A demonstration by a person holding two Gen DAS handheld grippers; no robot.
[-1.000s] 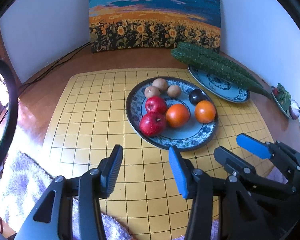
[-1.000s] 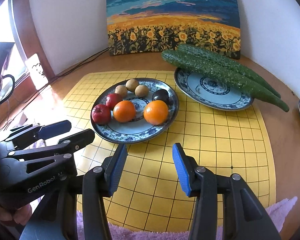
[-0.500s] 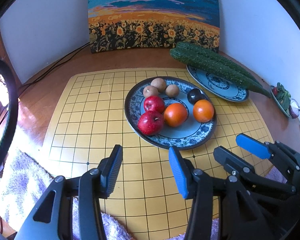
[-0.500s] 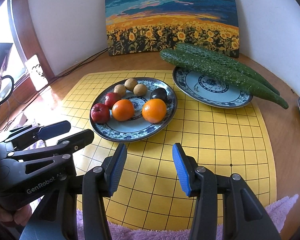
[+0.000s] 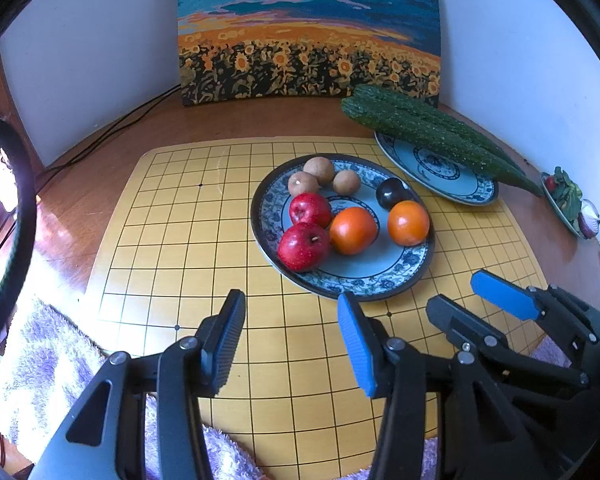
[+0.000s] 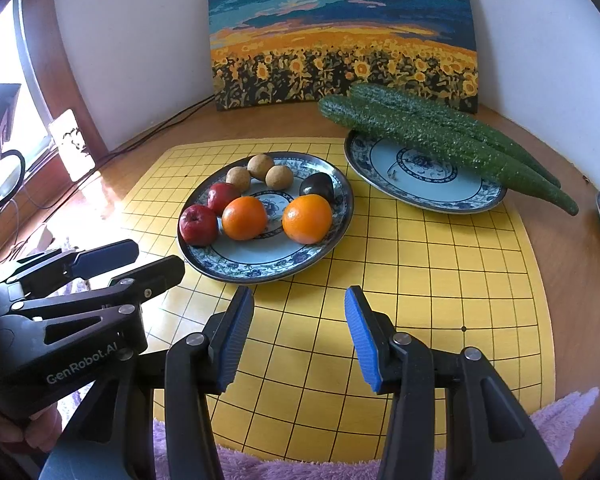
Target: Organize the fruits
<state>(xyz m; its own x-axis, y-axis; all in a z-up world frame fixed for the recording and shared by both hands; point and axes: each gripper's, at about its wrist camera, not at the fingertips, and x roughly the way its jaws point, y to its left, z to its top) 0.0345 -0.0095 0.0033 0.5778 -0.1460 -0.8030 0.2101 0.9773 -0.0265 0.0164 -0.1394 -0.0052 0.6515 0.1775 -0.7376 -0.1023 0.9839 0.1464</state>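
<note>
Both grippers hang above the near edge of the yellow grid board (image 5: 188, 240), side by side. Left gripper (image 5: 291, 340): jaws partly open, nothing between the pads. Right gripper (image 6: 299, 334): same, partly open and empty.

Fruit all sits on the near blue-patterned plate (image 6: 260, 268): two red apples (image 5: 304, 246), two oranges (image 6: 307, 219), three small brown fruits (image 6: 261, 167) and one dark plum-like fruit (image 6: 318, 187). Far plate (image 6: 416, 192) carries two long bumpy cucumbers (image 6: 440, 136) overhanging its rim.

Risks, judged: the fruits are round and packed touching; a pinch on one apple may nudge its neighbour or roll an orange over the shallow rim. The grippers are close together and could collide if both reach in.

Surface: board on a glossy wooden table (image 5: 80, 216), purple fluffy cloth (image 6: 560, 412) at near edge. A sunflower painting (image 5: 308, 32) leans on white wall; cables trail left; bright window glare.
</note>
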